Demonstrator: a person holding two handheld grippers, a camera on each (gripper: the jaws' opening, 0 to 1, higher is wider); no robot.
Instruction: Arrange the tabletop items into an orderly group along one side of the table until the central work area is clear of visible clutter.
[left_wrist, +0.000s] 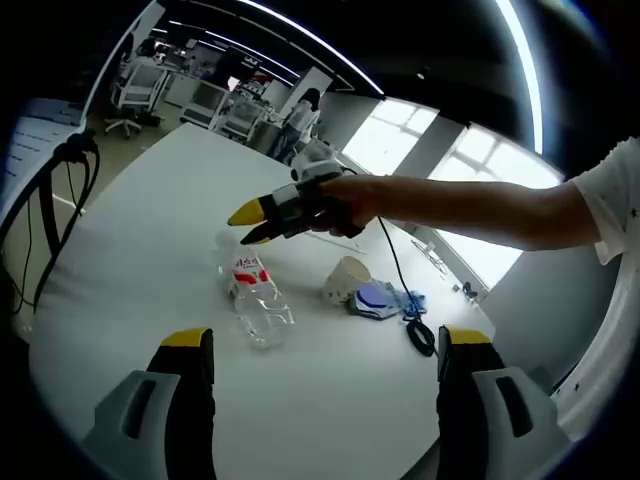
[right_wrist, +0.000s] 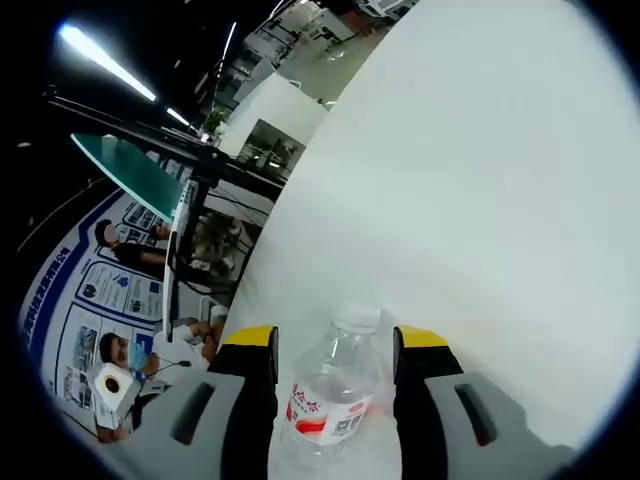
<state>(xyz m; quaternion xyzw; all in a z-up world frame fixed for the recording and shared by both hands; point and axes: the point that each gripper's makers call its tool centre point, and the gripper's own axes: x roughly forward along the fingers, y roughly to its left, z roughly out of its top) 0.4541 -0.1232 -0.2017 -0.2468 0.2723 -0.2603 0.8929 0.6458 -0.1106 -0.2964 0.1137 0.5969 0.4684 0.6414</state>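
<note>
A clear plastic bottle (left_wrist: 256, 297) with a red and white label lies on its side on the white table (left_wrist: 130, 260). To its right lie a tipped paper cup (left_wrist: 345, 279) and a blue and white cloth item (left_wrist: 381, 299). My left gripper (left_wrist: 325, 340) hangs wide open above the table's near part, holding nothing. My right gripper (left_wrist: 254, 226), held by a hand, hovers just over the bottle's cap end. In the right gripper view the bottle (right_wrist: 335, 395) shows between the parted jaws of the right gripper (right_wrist: 335, 340), and I see no contact.
A black cable (left_wrist: 420, 335) runs from the right gripper across the table past the cloth item. Office chairs (left_wrist: 135, 90) and desks stand beyond the far edge. A stand with cables (left_wrist: 60, 175) is at the left, and wall posters (right_wrist: 100, 300) lie beyond the table edge.
</note>
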